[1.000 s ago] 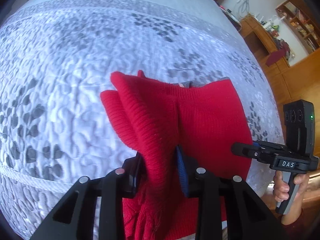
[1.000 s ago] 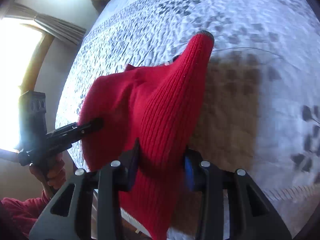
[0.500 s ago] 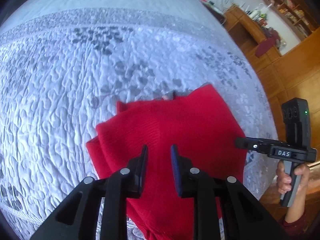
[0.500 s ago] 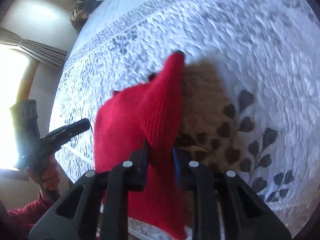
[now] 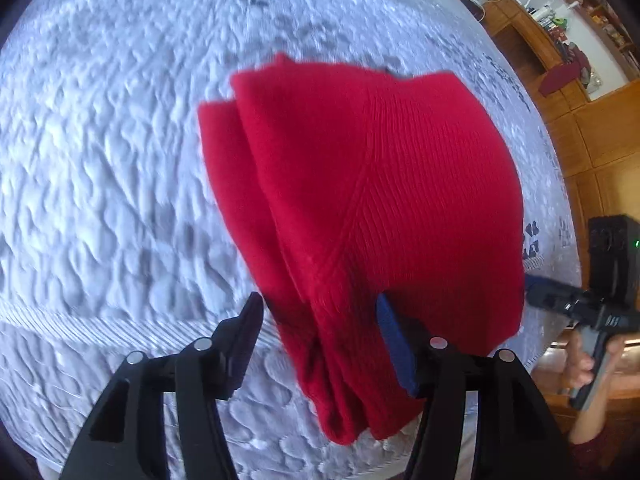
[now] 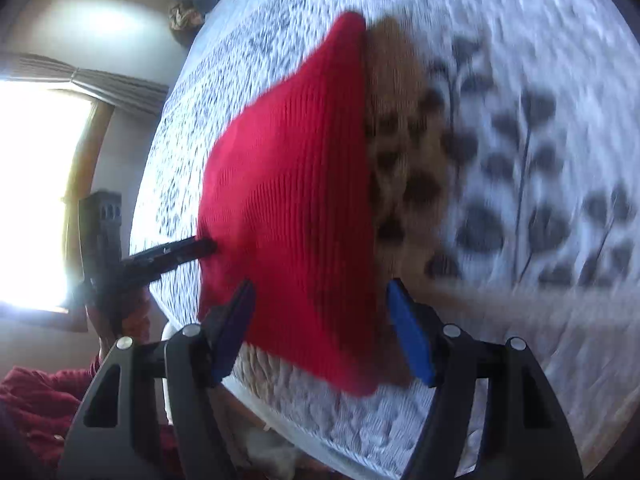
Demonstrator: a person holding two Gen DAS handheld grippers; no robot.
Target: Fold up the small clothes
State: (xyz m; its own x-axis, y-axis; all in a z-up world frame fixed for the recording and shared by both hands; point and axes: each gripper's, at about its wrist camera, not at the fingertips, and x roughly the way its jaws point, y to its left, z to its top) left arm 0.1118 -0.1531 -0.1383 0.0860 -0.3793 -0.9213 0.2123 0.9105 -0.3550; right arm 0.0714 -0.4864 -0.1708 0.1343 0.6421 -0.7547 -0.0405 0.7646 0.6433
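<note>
**Q:** Panel by panel, left to right — where do I stand with the fold?

**A:** Left wrist view: my left gripper has just been opening. Its fingers stand apart with a bunched edge of the red knit garment hanging between them, against the blue pad on one side and clear of the other finger, so nothing is clamped. The garment lies doubled on the quilted bedspread near the bed's edge; two layers show at its far left corner. At the right border my right gripper is seen from the side, its tip at the garment's right edge.

**Q:** And the right wrist view?

**A:** At the left my left gripper meets the cloth's edge. My right gripper has likewise just been opening — fingers apart, the red garment between them but not pinched. The picture is blurred, so finer contact I cannot tell.

**Q:** How far along, then?

**A:** I judge one fold laid and released. The hanging near edge is untidy; smoothing it, and probably a further fold to make a compact bundle, remain.
</note>
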